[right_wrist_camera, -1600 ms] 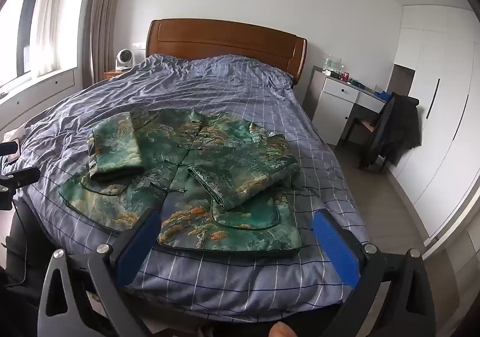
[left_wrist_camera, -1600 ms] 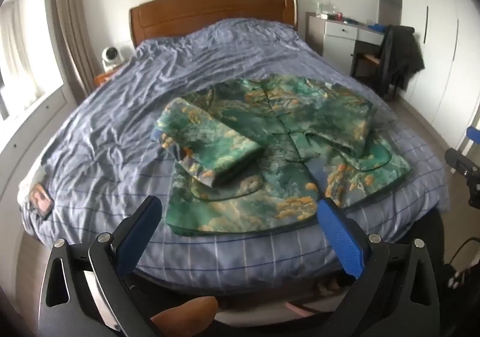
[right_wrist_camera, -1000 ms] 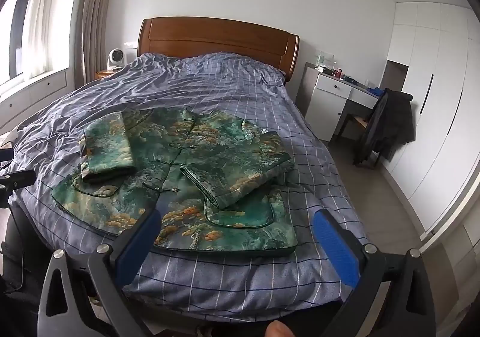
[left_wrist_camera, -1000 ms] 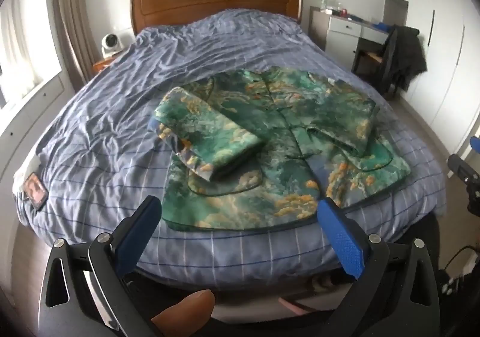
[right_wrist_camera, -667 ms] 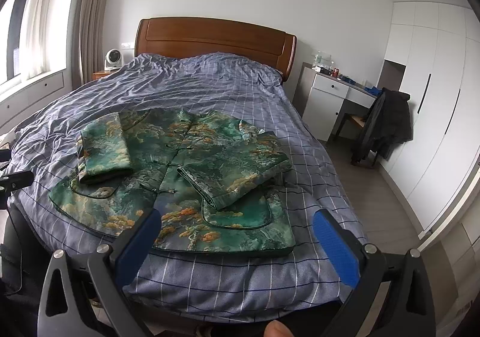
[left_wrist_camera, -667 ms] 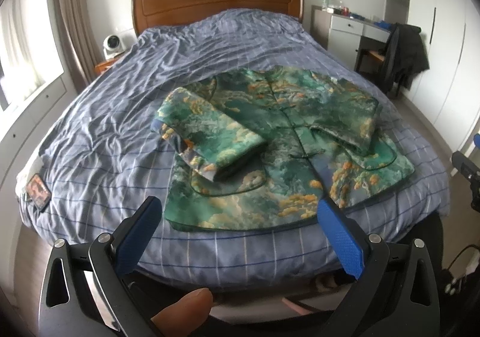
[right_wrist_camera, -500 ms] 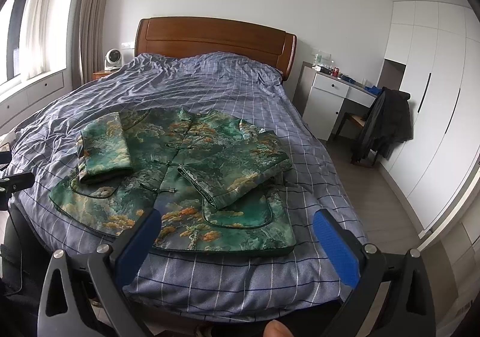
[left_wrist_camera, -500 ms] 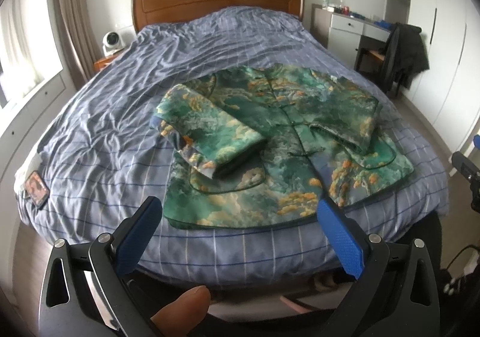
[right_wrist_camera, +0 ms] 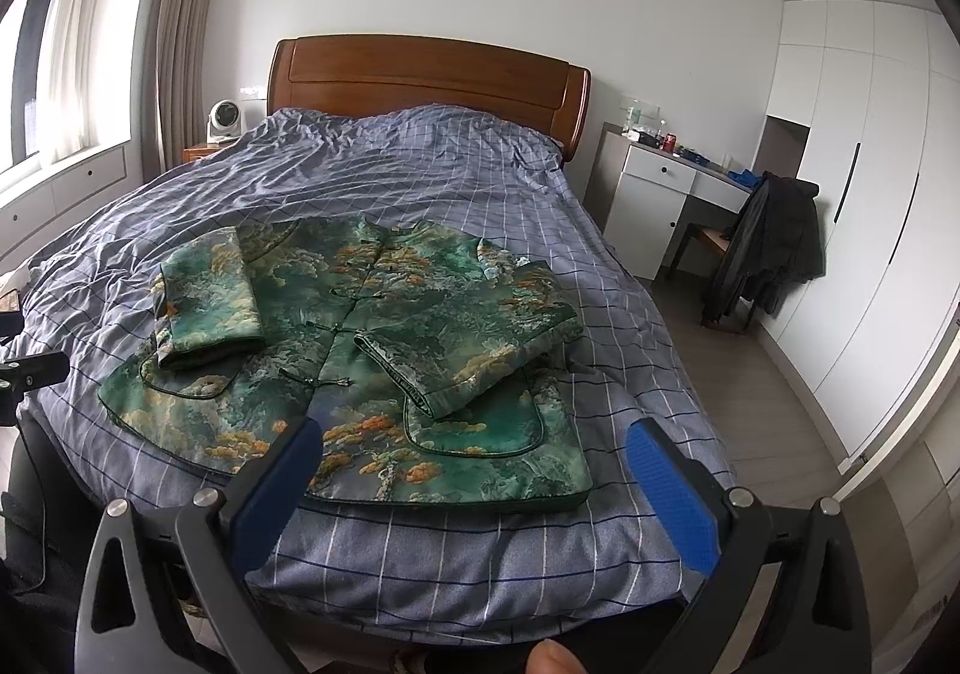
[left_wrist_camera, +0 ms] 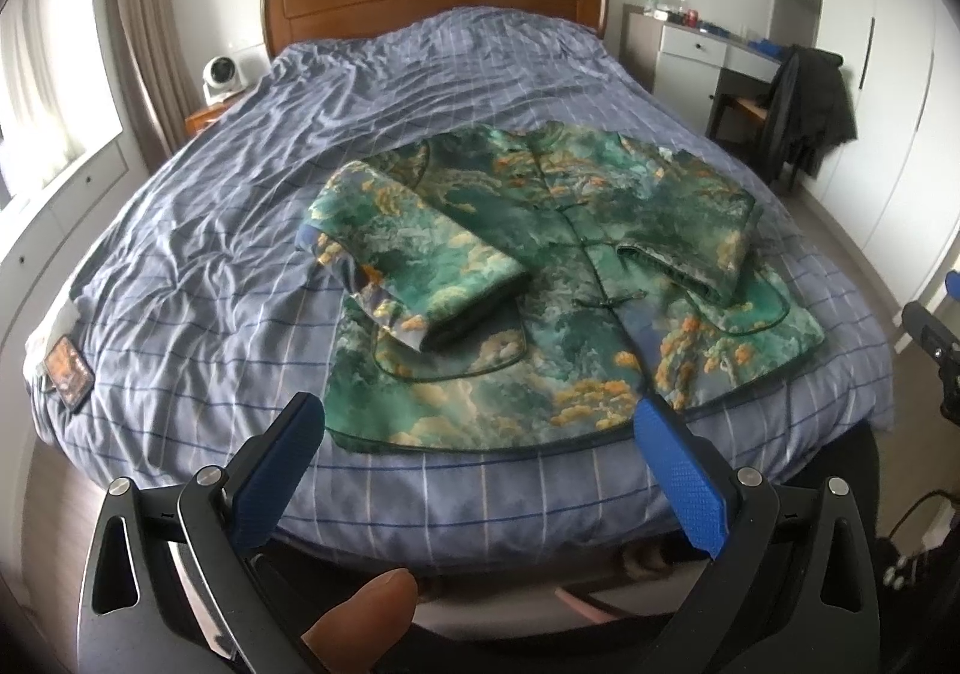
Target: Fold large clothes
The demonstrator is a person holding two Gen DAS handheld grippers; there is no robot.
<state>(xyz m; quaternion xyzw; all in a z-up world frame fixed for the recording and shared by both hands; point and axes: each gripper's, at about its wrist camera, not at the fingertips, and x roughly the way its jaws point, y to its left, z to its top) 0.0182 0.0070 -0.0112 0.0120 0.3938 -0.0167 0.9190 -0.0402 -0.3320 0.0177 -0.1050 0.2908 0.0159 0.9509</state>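
A green patterned jacket [left_wrist_camera: 564, 266] lies flat, front up, on the near part of the bed; it also shows in the right wrist view [right_wrist_camera: 366, 338]. Both sleeves are folded in over the body: one sleeve [left_wrist_camera: 414, 254] on the left, the other sleeve [right_wrist_camera: 474, 338] on the right. My left gripper [left_wrist_camera: 480, 422] is open and empty, held above the bed's foot edge just short of the hem. My right gripper [right_wrist_camera: 465, 440] is open and empty, over the hem's right part.
The bed has a blue checked duvet [left_wrist_camera: 240, 206] and a wooden headboard [right_wrist_camera: 420, 74]. A small dark item [left_wrist_camera: 69, 371] lies at the bed's left edge. A white desk [right_wrist_camera: 678, 194], a chair with a black coat [right_wrist_camera: 768, 248] and white wardrobes [right_wrist_camera: 870, 206] stand to the right.
Both grippers drifted slightly in front of the bed and stayed open. The jacket has not moved.
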